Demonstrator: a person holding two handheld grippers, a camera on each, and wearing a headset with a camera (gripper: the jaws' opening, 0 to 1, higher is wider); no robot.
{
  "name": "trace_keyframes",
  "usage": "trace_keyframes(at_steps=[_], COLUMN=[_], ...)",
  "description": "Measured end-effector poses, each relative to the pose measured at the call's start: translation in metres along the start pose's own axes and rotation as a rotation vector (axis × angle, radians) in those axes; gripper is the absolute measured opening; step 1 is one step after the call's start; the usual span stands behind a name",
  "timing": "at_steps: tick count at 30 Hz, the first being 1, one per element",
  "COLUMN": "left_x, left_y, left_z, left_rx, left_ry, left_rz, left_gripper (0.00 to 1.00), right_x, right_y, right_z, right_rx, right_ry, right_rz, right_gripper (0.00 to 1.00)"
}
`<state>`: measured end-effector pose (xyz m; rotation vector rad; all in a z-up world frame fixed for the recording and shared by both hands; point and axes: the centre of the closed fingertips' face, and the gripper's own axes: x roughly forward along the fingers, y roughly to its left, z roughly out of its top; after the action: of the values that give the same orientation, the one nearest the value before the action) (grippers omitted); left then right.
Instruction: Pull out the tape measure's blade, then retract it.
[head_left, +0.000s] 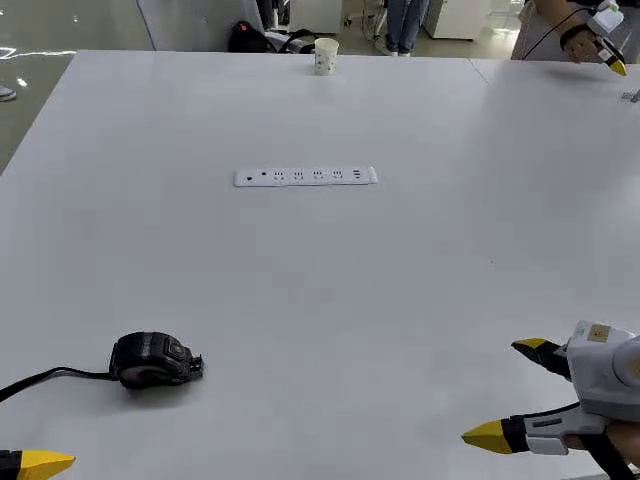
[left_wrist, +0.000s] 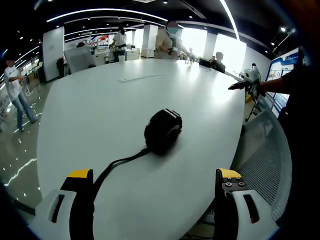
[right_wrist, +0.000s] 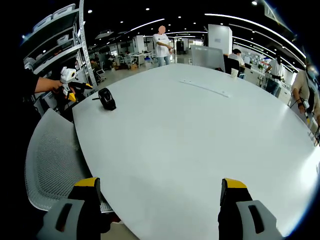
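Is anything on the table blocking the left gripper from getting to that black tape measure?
Nothing visible does. In the left gripper view the tape measure lies straight ahead of the left gripper, jaws open, with bare table between; just its own black strap trails back toward the gripper.

A broad white tabletop (head_left: 400, 300) carries three things, well apart. A black tape measure (head_left: 152, 360) lies near its near left edge, a black cord (head_left: 50, 378) trailing leftward. A white power strip (head_left: 305, 177) lies mid-table; a paper cup (head_left: 326, 56) stands upright at the far edge.
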<state>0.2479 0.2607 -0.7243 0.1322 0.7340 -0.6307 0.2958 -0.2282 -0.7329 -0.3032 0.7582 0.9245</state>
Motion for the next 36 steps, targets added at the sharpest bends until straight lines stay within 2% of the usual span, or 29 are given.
trace_keyframes(at_steps=[1,6,8,10,14,18,19,22,24,31,36], left_x=[0.000,0.002,0.003,0.005,0.007,0.011,0.012,0.015,0.018,0.030,0.039], left_y=[0.000,0.000,0.000,0.000,-0.006,-0.007,-0.007,-0.008,-0.008,-0.006,-0.012], left_z=[0.000,-0.002,-0.003,-0.007,-0.009,-0.012,-0.012,-0.009,-0.006,0.005,0.014], left_rx=[0.002,0.011,0.015,0.038,0.079,0.124,0.134,0.164,0.190,0.272,0.334], left_ry=[0.000,0.026,0.038,0.063,0.099,0.135,0.142,0.161,0.172,0.204,0.217], left_rz=[0.000,-0.007,-0.008,-0.006,-0.033,-0.048,-0.054,-0.073,-0.087,-0.114,-0.158], left_gripper=[0.99,0.99,0.99,0.99,0.99,0.99,0.99,0.99,0.99,0.99,0.99], right_x=[-0.001,0.001,0.003,0.007,0.013,0.018,0.020,0.023,0.026,0.035,0.043], right_y=[-0.002,-0.009,-0.009,-0.004,0.000,0.002,0.003,0.003,0.002,0.008,0.010], right_z=[0.002,0.001,0.001,0.002,0.006,0.006,0.005,0.011,0.013,0.024,0.030], right_rx=[-0.014,-0.043,-0.042,-0.022,-0.050,-0.048,-0.055,-0.109,-0.105,-0.137,-0.154], right_ry=[-0.012,-0.006,-0.013,-0.019,-0.028,0.009,0.023,0.001,0.014,0.002,0.005], right_rz=[-0.009,-0.027,-0.018,0.021,0.038,0.046,0.050,0.055,0.057,0.089,0.109], right_gripper=[0.99,0.99,0.99,0.99,0.99,0.99,0.99,0.99,0.99,0.99,0.99])
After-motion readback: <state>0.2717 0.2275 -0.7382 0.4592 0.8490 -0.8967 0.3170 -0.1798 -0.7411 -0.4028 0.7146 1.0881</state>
